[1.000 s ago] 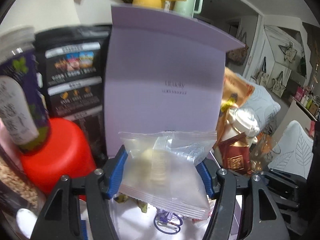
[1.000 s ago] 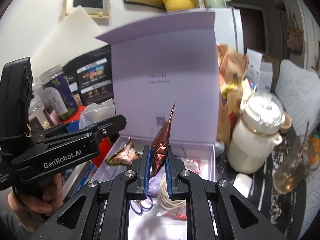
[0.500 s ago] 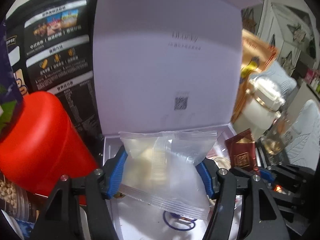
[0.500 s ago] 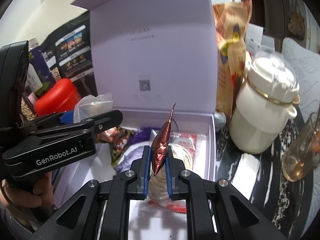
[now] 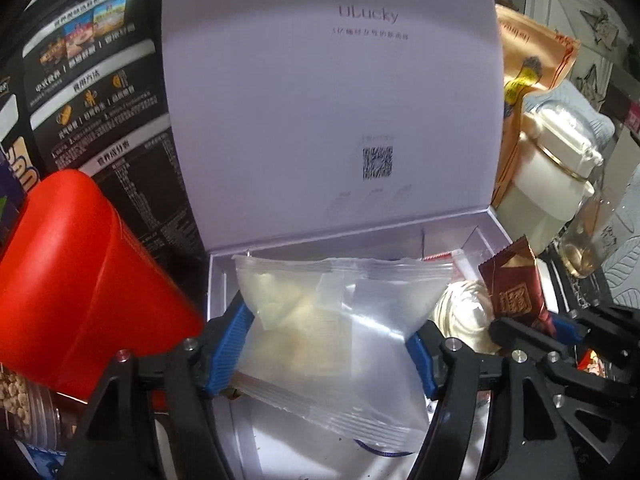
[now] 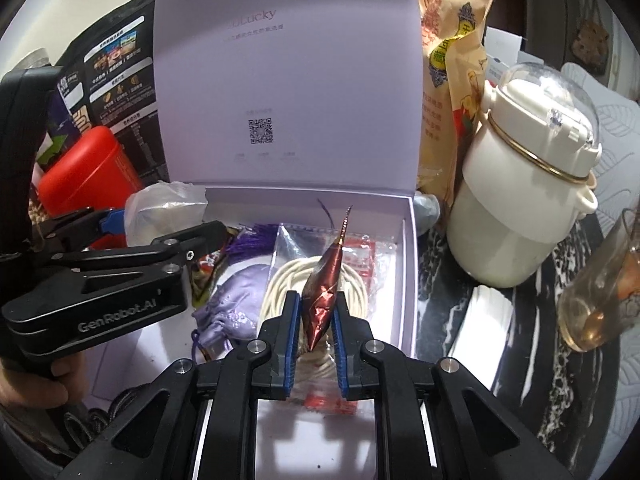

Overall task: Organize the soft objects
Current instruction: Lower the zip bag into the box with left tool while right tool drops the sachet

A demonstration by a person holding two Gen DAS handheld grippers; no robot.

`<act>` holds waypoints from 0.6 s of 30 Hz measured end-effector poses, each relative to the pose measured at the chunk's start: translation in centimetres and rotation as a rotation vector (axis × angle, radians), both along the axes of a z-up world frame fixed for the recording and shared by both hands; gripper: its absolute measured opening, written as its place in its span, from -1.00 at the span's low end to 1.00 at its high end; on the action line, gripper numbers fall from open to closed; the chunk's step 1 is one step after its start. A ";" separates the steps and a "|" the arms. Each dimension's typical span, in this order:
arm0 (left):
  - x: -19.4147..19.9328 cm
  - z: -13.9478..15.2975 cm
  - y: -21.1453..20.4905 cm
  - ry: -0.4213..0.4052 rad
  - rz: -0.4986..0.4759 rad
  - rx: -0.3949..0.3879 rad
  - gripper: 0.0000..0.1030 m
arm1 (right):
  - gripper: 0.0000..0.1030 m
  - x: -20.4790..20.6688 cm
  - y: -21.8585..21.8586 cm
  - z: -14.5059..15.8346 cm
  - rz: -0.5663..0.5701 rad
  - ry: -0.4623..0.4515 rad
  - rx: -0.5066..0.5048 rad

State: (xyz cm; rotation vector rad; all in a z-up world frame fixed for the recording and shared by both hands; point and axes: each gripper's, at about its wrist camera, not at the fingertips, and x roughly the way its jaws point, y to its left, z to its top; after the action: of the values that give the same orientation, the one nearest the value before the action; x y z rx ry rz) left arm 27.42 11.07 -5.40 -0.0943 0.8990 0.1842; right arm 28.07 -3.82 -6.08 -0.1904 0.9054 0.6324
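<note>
My left gripper is shut on a clear plastic snack packet and holds it over the left part of the open lilac box. My right gripper is shut on a small dark red foil packet, held edge-on above the box. The red packet also shows at the right in the left wrist view. In the box lie a lilac pouch, a coil of cream cord in a clear bag, and a brown snack wrapper.
The box lid stands upright behind. A red canister and black bags stand left of the box. A cream jar, an orange snack bag and a glass cup stand to the right on dark marbled table.
Both grippers have moved forward and down towards the box with their packets still held. The box interior now fills more of both views.
</note>
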 end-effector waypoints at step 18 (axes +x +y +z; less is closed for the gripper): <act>0.7 0.0 -0.9 0.023 -0.003 0.014 0.53 | 0.09 -1.2 -0.5 1.8 -0.099 -0.101 -0.086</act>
State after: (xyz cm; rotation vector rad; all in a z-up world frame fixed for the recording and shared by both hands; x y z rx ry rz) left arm 28.13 10.17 -5.45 -0.0781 0.9202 0.1894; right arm 26.83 -4.32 -4.24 -0.2513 0.8401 0.4885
